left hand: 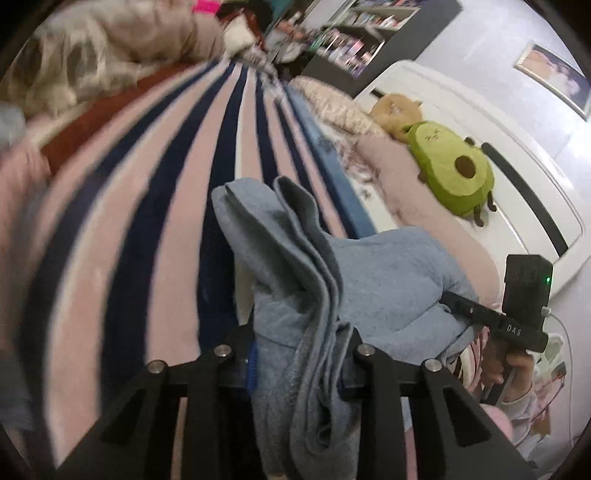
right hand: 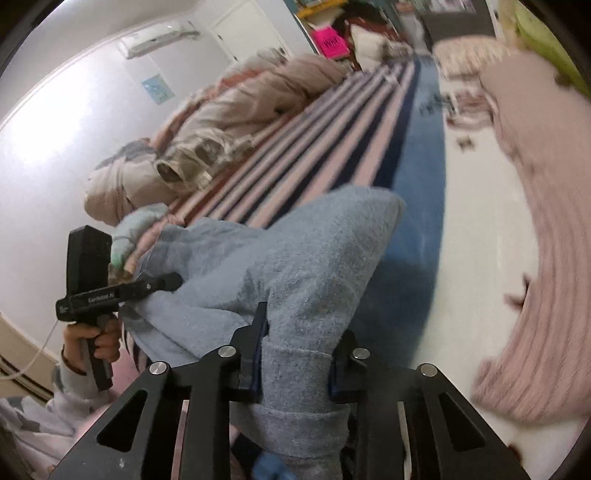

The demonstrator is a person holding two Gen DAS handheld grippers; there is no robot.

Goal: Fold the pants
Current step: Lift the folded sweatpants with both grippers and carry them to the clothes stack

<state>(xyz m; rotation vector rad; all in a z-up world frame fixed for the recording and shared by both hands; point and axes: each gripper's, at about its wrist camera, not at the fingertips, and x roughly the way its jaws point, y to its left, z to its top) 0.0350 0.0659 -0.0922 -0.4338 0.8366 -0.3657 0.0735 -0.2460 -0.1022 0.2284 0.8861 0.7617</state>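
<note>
The light blue fleece pants (left hand: 295, 280) hang between my two grippers above a striped bedspread (left hand: 155, 206). My left gripper (left hand: 299, 354) is shut on a bunched edge of the pants, folds of cloth spilling over its fingers. My right gripper (right hand: 297, 365) is shut on the ribbed band of the pants (right hand: 295, 295), which rise in a peak ahead of it. The right gripper shows in the left wrist view (left hand: 448, 299) with its tip buried in the cloth. The left gripper shows in the right wrist view (right hand: 177, 282) the same way.
A green avocado plush (left hand: 454, 170) and a tan plush (left hand: 395, 110) lie by the white headboard (left hand: 517, 184). A rolled beige duvet (right hand: 221, 122) lies along the far side of the bed. A pink blanket (right hand: 535, 221) lies on the right. Shelves (left hand: 354, 33) stand beyond.
</note>
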